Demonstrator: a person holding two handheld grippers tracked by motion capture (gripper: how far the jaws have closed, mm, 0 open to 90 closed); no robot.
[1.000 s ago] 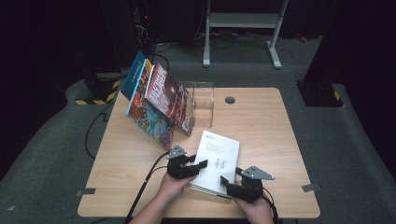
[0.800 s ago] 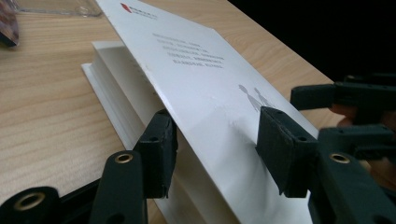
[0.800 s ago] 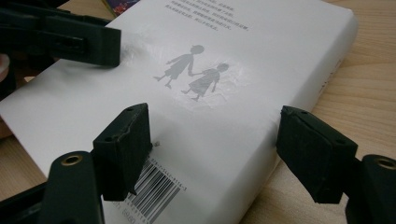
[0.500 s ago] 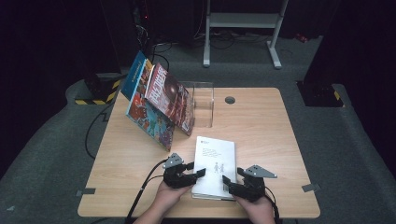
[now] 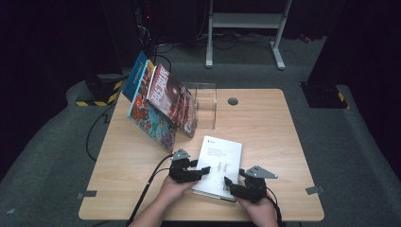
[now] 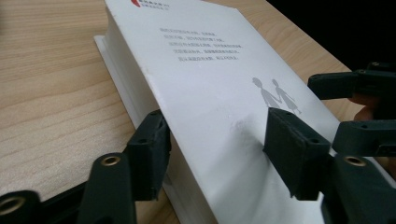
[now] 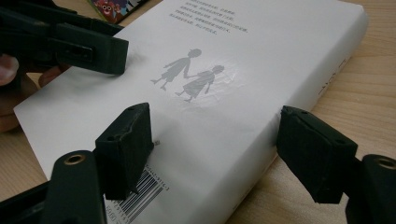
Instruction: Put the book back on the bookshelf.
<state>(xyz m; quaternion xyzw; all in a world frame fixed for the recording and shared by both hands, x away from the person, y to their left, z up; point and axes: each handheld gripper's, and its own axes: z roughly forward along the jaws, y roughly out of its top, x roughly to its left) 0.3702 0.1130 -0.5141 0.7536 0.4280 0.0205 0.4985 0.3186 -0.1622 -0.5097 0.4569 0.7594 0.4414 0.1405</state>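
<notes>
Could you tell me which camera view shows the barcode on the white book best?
The right gripper view: the barcode lies close up on the white book, beside one jaw. The high view shows that corner of the book too small to read a barcode, and the left gripper view shows text and two figures.

Matt white paper book (image 5: 219, 164), smooth pale wood-grain table (image 5: 265, 127)

A light wooden desk (image 5: 265, 127) stands on grey carpet. A white book (image 5: 218, 163) lies flat near its front edge. Toward the back left, a clear stand (image 5: 204, 106) holds several colourful books (image 5: 161, 106) leaning leftward; a small round grommet, probably a cable hole (image 5: 232, 101), sits just beside it.
</notes>
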